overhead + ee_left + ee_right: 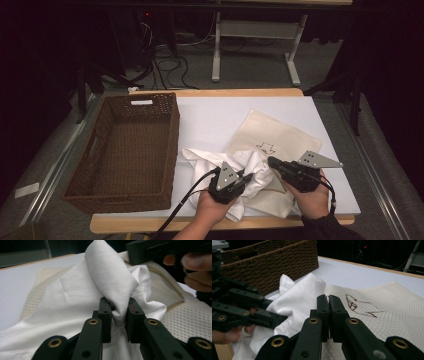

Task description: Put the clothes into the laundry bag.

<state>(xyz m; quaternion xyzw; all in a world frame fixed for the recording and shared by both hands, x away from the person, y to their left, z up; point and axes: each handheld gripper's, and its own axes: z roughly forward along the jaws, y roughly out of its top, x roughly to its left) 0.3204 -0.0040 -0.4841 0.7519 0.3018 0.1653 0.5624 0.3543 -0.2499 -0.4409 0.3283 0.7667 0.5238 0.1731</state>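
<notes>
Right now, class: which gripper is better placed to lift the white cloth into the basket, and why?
Left. The left gripper has its jaws pinched on a fold of the white cloth, and it is the one nearer the basket. The right gripper is shut and holds nothing.

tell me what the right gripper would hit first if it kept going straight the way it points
Probably the cream cloth with the brown drawing: the right gripper, jaws shut, points low across it, with the white garment just to its side. Depth is hard to judge, so it might skim over the cloth onto the table.
</notes>
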